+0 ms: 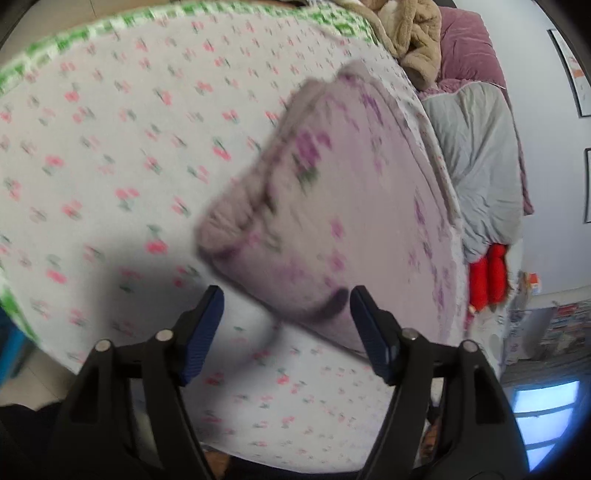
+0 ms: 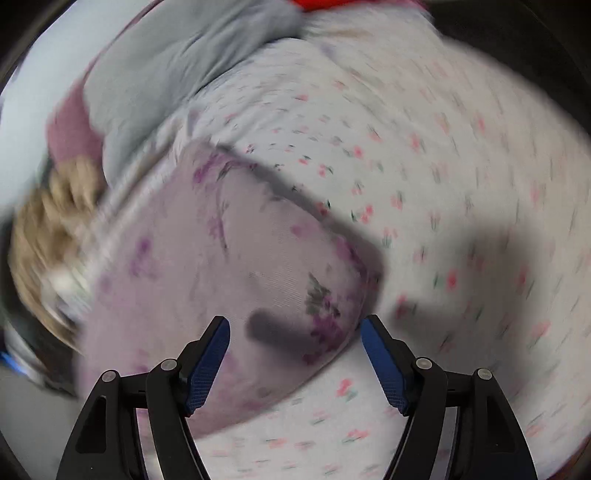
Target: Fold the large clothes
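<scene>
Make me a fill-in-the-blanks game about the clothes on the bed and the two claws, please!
1. The folded lilac garment lies on a white sheet printed with little pink ____.
2. The pads on the left claw are coloured ____.
3. The right claw holds ____ between its pads.
4. Beyond the sheet's far edge lies a fluffy ____ coat.

Missing words: cherries; blue; nothing; beige

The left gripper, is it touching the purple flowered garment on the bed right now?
Cannot tell. In the left wrist view the left gripper stands open over the purple flowered garment, but blur hides any gap or contact.
</scene>
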A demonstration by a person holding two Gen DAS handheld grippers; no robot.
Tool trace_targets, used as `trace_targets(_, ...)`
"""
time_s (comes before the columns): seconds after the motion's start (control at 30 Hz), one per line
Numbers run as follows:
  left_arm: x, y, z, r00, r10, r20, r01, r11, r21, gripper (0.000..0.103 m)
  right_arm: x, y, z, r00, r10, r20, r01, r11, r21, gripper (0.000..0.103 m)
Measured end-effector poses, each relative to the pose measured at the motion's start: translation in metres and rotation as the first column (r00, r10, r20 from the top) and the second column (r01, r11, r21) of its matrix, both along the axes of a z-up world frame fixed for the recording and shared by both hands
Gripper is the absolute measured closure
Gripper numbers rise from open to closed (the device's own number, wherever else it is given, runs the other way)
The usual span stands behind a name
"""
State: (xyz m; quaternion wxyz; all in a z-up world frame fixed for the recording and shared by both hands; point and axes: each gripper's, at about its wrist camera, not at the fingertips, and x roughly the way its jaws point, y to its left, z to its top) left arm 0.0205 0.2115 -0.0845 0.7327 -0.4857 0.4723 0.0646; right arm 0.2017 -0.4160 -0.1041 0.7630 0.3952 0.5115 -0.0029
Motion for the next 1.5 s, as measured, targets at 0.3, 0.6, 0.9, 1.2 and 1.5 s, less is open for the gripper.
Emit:
trace_targets(0.3,0.031,-0.024,-0.014,0.999,0.051,0.002,-0.051,0.999,-0.016,0.022,0.003,0.005,-0.047,0.988,-0.127,-0.091,0.149,0.939,0.310,0.025)
trace_targets(0.6,0.043,-0.016,-0.029,0.981,0.191,0.024,-0.188,0.978,-0.089,0.015,0.022,0.021,-0.064,0.977,-0.173,-0.125,0.203,0.933,0.297,0.024)
trace_targets(0.9,0.044,-0.022,-0.032,0.976,0.215,0.044,-0.210,0.974,-0.085,0.011,0.020,0.023,-0.054,0.973,-0.213,-0.087,0.230,0.920,0.317,0.035)
trace_targets(1.2,0.042,-0.022,-0.024,0.958,0.274,0.086,-0.268,0.961,-0.073,0.039,0.020,0.030,-0.030,0.978,-0.211,-0.001,0.201,0.931,0.306,0.063)
trace_targets(1.5,0.053,-0.016,-0.027,0.950,0.300,0.088,-0.291,0.951,-0.103,0.041,0.026,0.032,-0.032,0.980,-0.199,-0.002,0.192,0.941,0.277,0.064)
